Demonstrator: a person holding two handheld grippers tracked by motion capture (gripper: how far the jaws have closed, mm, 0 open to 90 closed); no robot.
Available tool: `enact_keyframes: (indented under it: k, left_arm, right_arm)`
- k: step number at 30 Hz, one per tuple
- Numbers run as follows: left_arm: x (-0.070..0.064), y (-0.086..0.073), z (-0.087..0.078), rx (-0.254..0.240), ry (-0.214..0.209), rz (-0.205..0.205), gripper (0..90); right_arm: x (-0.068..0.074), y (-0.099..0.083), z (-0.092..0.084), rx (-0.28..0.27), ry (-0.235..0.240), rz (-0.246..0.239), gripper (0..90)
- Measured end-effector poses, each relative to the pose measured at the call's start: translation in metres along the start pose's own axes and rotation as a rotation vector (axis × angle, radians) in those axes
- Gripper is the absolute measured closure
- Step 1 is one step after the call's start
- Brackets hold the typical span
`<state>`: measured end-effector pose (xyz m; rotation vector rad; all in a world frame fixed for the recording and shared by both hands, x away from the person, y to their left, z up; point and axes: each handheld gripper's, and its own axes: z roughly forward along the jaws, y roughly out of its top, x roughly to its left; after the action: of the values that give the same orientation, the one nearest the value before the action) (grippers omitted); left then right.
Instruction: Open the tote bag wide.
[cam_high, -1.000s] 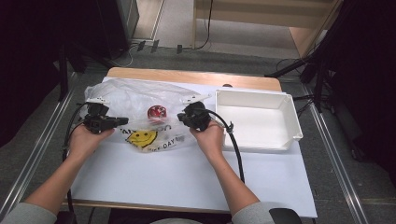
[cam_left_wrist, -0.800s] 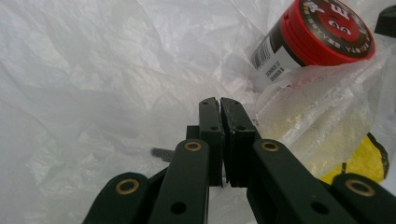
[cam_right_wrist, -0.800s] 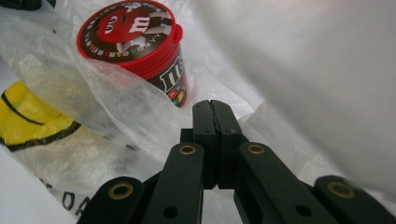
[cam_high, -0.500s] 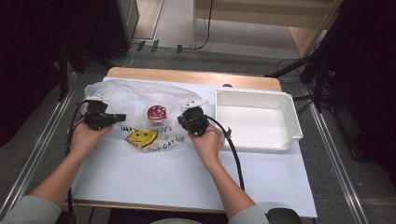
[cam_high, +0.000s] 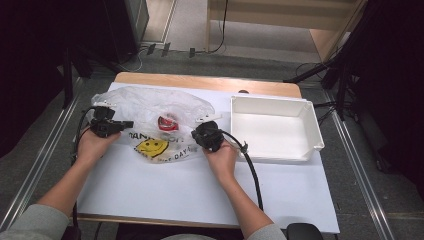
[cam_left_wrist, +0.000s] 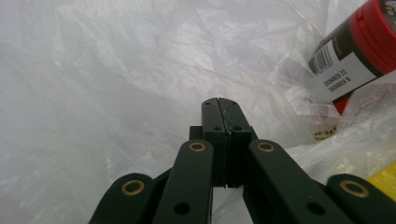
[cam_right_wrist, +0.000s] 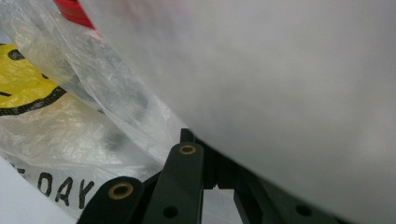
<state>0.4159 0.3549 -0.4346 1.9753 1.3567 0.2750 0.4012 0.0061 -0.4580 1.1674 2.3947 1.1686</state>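
Both hands dropping a touch toward desk (cam_high: 200, 185) | left gripper (cam_left_wrist: 223, 109), right gripper (cam_high: 202, 131) jaws pinched shut on plastic bag (cam_high: 150, 105) edges | bag lying mid-desk, flimsy, slippery, jar (cam_high: 166, 122) weighing inside | gripping bunched rim

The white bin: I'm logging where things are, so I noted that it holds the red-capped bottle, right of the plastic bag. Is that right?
Not quite. The white bin does sit right of the plastic bag, but it is empty. The red-capped bottle lies inside the bag, as the high view shows.
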Motion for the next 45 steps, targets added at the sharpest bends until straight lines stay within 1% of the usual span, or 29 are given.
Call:
enact_keyframes:
  k: [2,4,6,8,9,11,14,18,20,24,28,33,35,36,37,38,39,41,44,45]
  left_arm:
    - [0.002,0.000,0.001,0.002,0.005,0.000,90.0]
    - [0.004,0.001,0.001,0.008,0.011,-0.009,90.0]
    - [0.008,0.001,0.001,0.007,0.022,-0.016,90.0]
    - [0.009,0.002,0.001,0.008,0.021,-0.017,90.0]
    - [0.010,0.002,0.002,0.014,0.031,-0.013,90.0]
    - [0.011,0.002,0.006,0.022,0.030,-0.021,90.0]
    - [0.010,0.002,0.009,0.029,0.032,-0.020,90.0]
    - [0.008,0.000,0.015,0.048,0.033,-0.007,90.0]
    - [0.008,0.000,0.016,0.045,0.032,-0.008,90.0]
    - [0.013,-0.001,0.017,0.053,0.052,-0.012,90.0]
    - [0.015,-0.002,0.017,0.048,0.053,-0.023,90.0]
    - [0.016,-0.002,0.017,0.044,0.060,-0.013,90.0]
    - [0.016,-0.002,0.017,0.039,0.073,-0.012,90.0]
    - [0.016,-0.002,0.017,0.039,0.073,-0.012,90.0]
    - [0.016,-0.002,0.017,0.037,0.086,-0.011,90.0]
    - [0.016,-0.002,0.017,0.037,0.086,-0.011,90.0]
    - [0.017,-0.002,0.016,0.036,0.093,-0.010,90.0]
    - [0.020,-0.002,0.016,0.029,0.100,-0.026,90.0]
    - [0.023,-0.002,0.014,0.028,0.107,-0.036,90.0]
    - [0.023,-0.003,0.014,0.028,0.108,-0.035,90.0]
  right_arm:
    - [0.000,0.000,0.000,0.000,-0.007,-0.007,90.0]
    - [0.000,-0.002,0.000,0.002,-0.015,-0.002,90.0]
    - [-0.002,-0.005,-0.001,-0.010,-0.020,0.004,90.0]
    - [-0.002,-0.007,0.000,-0.007,-0.022,0.011,90.0]
    - [-0.002,-0.010,0.001,0.006,-0.028,0.013,90.0]
    - [-0.003,-0.013,0.002,0.014,-0.028,0.013,90.0]
    - [-0.003,-0.015,0.002,0.018,-0.025,0.015,90.0]
    - [-0.002,-0.018,0.003,0.020,-0.024,0.009,90.0]
    - [-0.002,-0.019,0.003,0.025,-0.025,0.010,90.0]
    - [-0.001,-0.021,0.002,0.027,-0.026,0.000,90.0]
    - [0.000,-0.023,0.000,0.028,-0.029,-0.009,90.0]
    - [-0.001,-0.025,-0.003,0.031,-0.027,-0.011,90.0]
    - [-0.002,-0.027,-0.005,0.033,-0.029,-0.014,90.0]
    - [-0.002,-0.027,-0.005,0.033,-0.029,-0.014,90.0]
    - [-0.002,-0.029,-0.007,0.033,-0.030,-0.016,90.0]
    - [-0.002,-0.029,-0.007,0.033,-0.030,-0.016,90.0]
    - [-0.002,-0.029,-0.008,0.038,-0.033,-0.011,90.0]
    - [-0.004,-0.032,-0.012,0.037,-0.039,-0.012,90.0]
    - [-0.005,-0.035,-0.016,0.040,-0.044,-0.006,90.0]
    - [-0.006,-0.037,-0.018,0.040,-0.041,-0.014,90.0]
